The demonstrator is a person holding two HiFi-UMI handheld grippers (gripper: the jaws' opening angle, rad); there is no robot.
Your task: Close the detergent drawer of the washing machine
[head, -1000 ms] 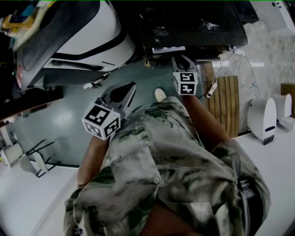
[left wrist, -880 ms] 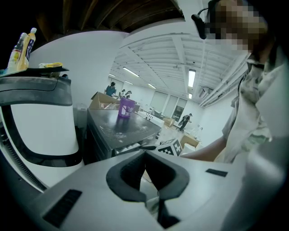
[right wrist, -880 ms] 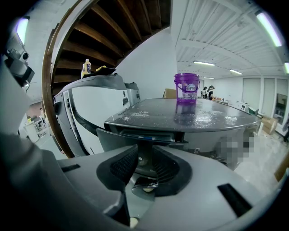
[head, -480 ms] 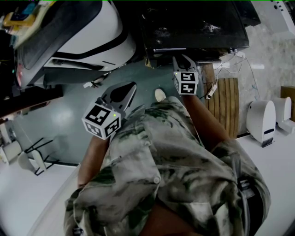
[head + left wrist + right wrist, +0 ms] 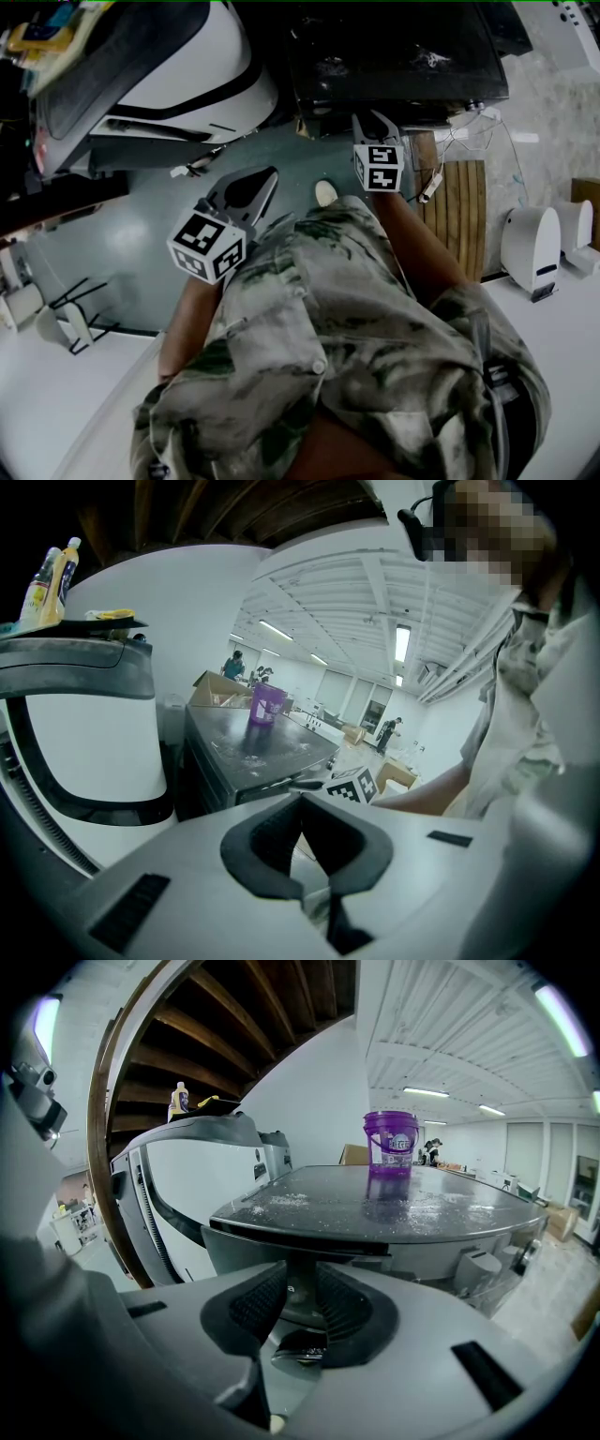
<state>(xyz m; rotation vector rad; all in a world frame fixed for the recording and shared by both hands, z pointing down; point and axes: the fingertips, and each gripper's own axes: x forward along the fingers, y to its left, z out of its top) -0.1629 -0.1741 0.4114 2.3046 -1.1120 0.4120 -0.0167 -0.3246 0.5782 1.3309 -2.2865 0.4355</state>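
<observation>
Detergent drawer [image 5: 246, 1252] face lies straight ahead of our right gripper [image 5: 300, 1274]; we judge it flush under the washing machine [image 5: 394, 56] top. Right jaws apart, empty. Left gripper [image 5: 270, 174] jaws together, farther back.

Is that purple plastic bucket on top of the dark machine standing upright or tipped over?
Upright. In the right gripper view the purple plastic bucket stands on its base on the dark machine top, with its rim facing up.

From the head view, the washer's top [image 5: 394, 56] hides its front — drawer included. The bottle [image 5: 58, 574] label is unreadably small.
</observation>
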